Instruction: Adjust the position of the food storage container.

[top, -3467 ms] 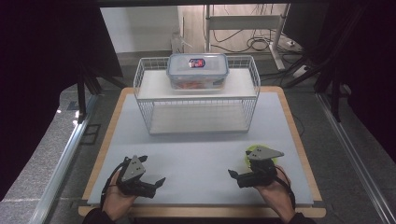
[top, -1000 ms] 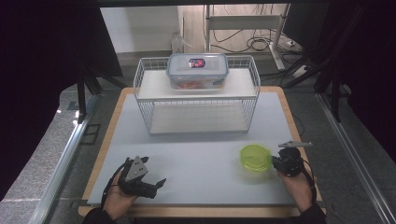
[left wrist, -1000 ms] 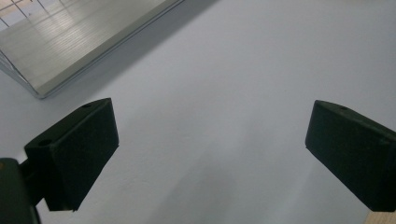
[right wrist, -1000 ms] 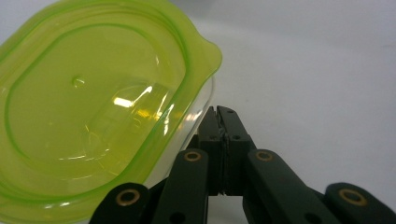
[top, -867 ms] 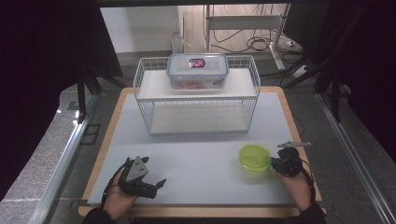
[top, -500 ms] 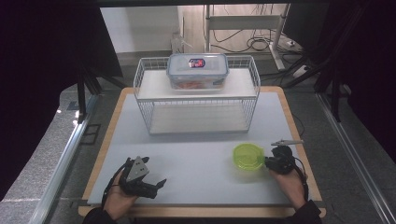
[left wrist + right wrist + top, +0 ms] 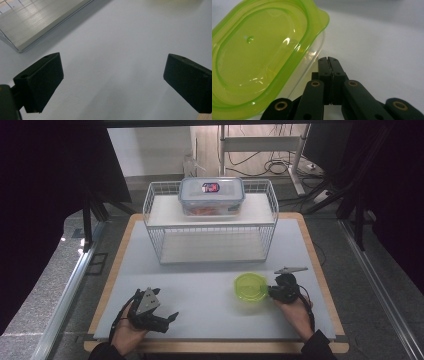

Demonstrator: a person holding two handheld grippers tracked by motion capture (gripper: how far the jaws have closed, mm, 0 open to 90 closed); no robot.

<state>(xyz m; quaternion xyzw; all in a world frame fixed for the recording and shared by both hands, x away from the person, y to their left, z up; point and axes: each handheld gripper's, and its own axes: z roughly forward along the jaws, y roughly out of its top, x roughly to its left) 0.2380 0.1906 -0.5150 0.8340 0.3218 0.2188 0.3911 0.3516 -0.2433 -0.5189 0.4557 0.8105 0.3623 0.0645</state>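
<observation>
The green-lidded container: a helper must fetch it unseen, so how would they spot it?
On the white table, look in front of the wire rack, toward the right gripper. The green-lidded container sits beside its shut jaws. The rack's container has a blue-trimmed lid.

On the table point(image 7: 210, 285) a wire rack point(image 7: 212, 227) stands at the far middle, and a lidded box point(image 7: 212, 196) sits on its top shelf. Near the right side lies a small container with lid point(image 7: 250, 287) — the right gripper point(image 7: 272, 293) is just beside it, on its right. The left gripper point(image 7: 167, 320) is at the near left, well apart from both.
</observation>
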